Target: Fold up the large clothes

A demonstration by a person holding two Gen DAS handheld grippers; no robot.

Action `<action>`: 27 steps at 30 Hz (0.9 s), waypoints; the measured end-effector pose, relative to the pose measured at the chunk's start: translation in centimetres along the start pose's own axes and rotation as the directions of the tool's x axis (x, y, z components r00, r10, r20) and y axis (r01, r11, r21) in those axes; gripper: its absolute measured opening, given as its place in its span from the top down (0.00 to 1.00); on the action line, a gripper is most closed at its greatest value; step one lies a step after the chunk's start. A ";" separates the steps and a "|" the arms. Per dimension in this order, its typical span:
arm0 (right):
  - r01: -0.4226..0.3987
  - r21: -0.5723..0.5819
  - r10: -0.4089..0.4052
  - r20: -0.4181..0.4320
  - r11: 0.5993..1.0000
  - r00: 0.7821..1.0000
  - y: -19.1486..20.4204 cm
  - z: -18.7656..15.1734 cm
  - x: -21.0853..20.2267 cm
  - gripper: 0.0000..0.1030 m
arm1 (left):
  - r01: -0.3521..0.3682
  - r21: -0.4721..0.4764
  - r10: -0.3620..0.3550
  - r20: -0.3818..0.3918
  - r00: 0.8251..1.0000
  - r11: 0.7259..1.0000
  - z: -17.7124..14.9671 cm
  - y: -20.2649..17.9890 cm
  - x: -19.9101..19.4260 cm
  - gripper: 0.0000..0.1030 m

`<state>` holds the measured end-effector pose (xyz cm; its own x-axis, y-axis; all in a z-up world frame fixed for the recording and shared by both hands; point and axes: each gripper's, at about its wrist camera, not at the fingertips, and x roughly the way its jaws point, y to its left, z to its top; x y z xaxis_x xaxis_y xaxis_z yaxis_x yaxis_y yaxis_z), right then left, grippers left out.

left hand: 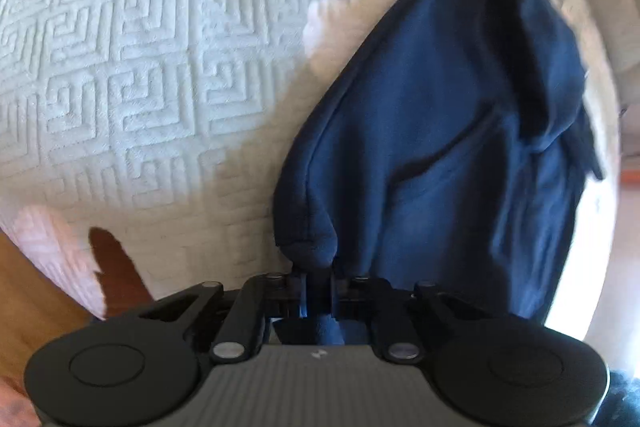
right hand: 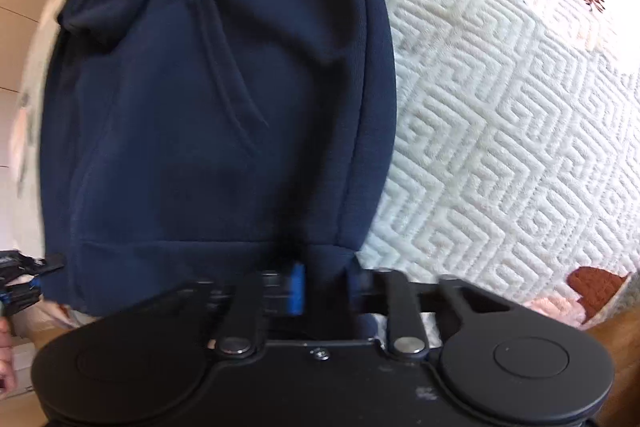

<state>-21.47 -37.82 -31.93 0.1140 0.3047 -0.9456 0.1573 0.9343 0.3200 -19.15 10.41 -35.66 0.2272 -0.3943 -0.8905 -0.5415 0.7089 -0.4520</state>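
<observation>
Navy sweatshirt (left hand: 460, 131) on the bedspread (left hand: 140, 67): thick, soft, limp. Left gripper (left hand: 319, 279) and right gripper (right hand: 324, 275) each pinch its hem at 6 o'clock; corners suit lifting.

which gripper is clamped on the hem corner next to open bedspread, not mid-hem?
The left gripper: it pinches the navy hoodie at its corner. The right gripper grips the hem further in.

Right tongs (right hand: 324, 283) pinch navy hoodie (right hand: 216, 99) hem on bedspread (right hand: 512, 131).
</observation>
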 end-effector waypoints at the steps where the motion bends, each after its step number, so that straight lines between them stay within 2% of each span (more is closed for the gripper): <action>1: -0.017 0.006 0.017 0.014 1.000 1.000 0.0 0.1 -0.7 0.85 | 0.032 0.000 -0.032 0.017 0.999 0.999 0.0 -0.1 -0.7 0.89; 4: -0.058 0.012 0.058 0.055 0.998 0.997 -0.2 0.9 -3.3 0.86 | 0.134 -0.011 -0.133 0.072 0.988 0.991 0.9 -0.6 -3.4 0.90; 6: -0.089 -0.001 0.089 0.106 0.996 0.990 -0.1 2.2 -6.0 0.86 | 0.218 0.007 -0.218 0.109 0.970 0.976 2.1 -1.9 -5.4 0.90; 9: -0.130 -0.020 0.131 0.219 0.991 0.967 0.8 5.4 -9.5 0.87 | 0.308 0.115 -0.325 0.186 0.927 0.944 4.8 -5.8 -8.2 0.89; 13: -0.158 -0.054 0.167 0.384 0.986 0.908 1.4 12.9 -11.6 0.86 | 0.395 0.235 -0.448 0.258 0.856 0.888 10.3 -11.2 -8.8 0.89; 15: -0.150 -0.055 0.159 0.436 0.987 0.886 1.7 16.7 -11.3 0.79 | 0.394 0.275 -0.467 0.298 0.832 0.877 13.6 -13.3 -7.8 0.84; 17: -0.100 -0.039 0.106 0.486 0.994 0.867 2.2 19.8 -11.3 0.53 | 0.352 0.300 -0.442 0.330 0.834 0.887 16.2 -15.7 -6.9 0.73; 18: -0.071 -0.036 0.080 0.512 0.997 0.855 2.3 20.5 -11.7 0.50 | 0.354 0.297 -0.445 0.338 0.829 0.887 16.9 -16.3 -6.8 0.68; 20: -0.022 -0.057 0.050 0.540 0.998 0.840 1.8 20.0 -12.6 0.39 | 0.364 0.348 -0.482 0.363 0.798 0.864 17.3 -16.6 -7.4 0.43; 21: 0.014 -0.065 0.024 0.541 0.998 0.841 1.8 19.8 -12.5 0.36 | 0.339 0.374 -0.476 0.379 0.794 0.863 17.4 -16.4 -7.7 0.38; 22: 0.043 -0.069 0.001 0.535 0.997 0.845 2.1 18.9 -12.1 0.35 | 0.298 0.398 -0.454 0.390 0.801 0.868 17.6 -16.3 -7.8 0.32; 24: 0.081 -0.071 -0.034 0.507 0.994 0.861 2.4 18.5 -10.8 0.35 | 0.222 0.437 -0.402 0.377 0.834 0.871 18.1 -16.7 -7.1 0.33; 27: 0.110 -0.078 -0.060 0.472 0.991 0.880 3.2 18.9 -8.4 0.35 | 0.172 0.463 -0.347 0.326 0.879 0.870 19.3 -17.0 -5.3 0.33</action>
<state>-3.41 -40.89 -21.86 0.5536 0.1245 -0.8234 0.0917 0.9736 0.2089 4.50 11.74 -24.30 0.6520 -0.4019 -0.6429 -0.0572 0.8195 -0.5703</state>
